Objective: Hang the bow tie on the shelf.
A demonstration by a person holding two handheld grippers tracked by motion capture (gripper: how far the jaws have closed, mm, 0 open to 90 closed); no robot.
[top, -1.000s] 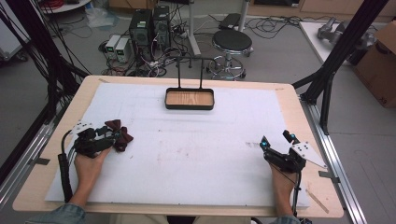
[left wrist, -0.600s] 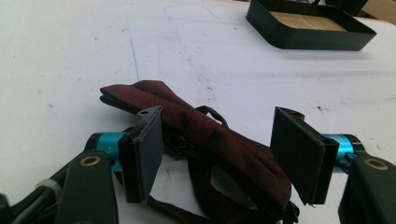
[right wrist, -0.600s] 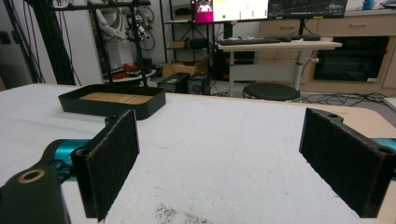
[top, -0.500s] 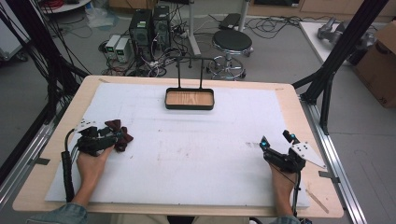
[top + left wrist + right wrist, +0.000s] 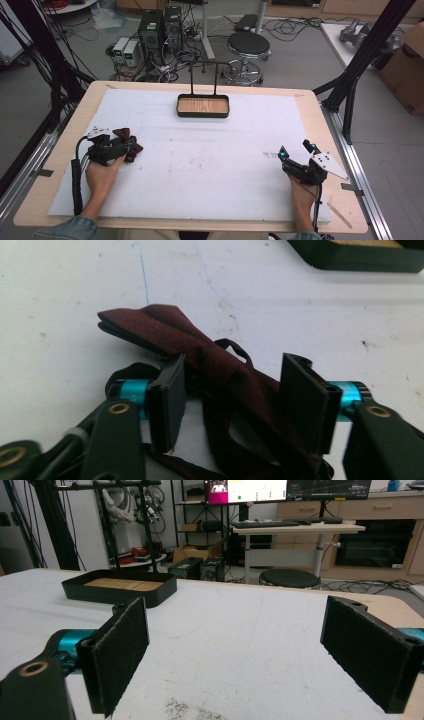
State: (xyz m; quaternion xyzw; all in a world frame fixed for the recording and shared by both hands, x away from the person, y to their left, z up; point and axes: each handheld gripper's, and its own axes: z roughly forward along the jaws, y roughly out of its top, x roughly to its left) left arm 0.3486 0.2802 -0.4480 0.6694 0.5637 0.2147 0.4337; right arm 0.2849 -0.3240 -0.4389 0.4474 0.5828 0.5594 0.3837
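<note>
A dark red bow tie [image 5: 129, 136] lies on the white mat [image 5: 210, 165] at the left side of the table. My left gripper [image 5: 131, 146] rests over it, held by a hand. In the left gripper view the bow tie [image 5: 165, 330] runs through the gap of the left gripper [image 5: 235, 400], whose jaws stand open on either side of its knot. My right gripper [image 5: 296, 150] sits at the table's right, near the front. The right gripper [image 5: 240, 640] is open wide with only bare mat between its pads.
A black tray with a wooden floor [image 5: 203, 114] stands at the middle back of the mat, under a thin black stand [image 5: 203, 64]. From the right gripper the tray [image 5: 120, 596] is ahead and to the left. A stool [image 5: 248, 44] and computers stand beyond the table.
</note>
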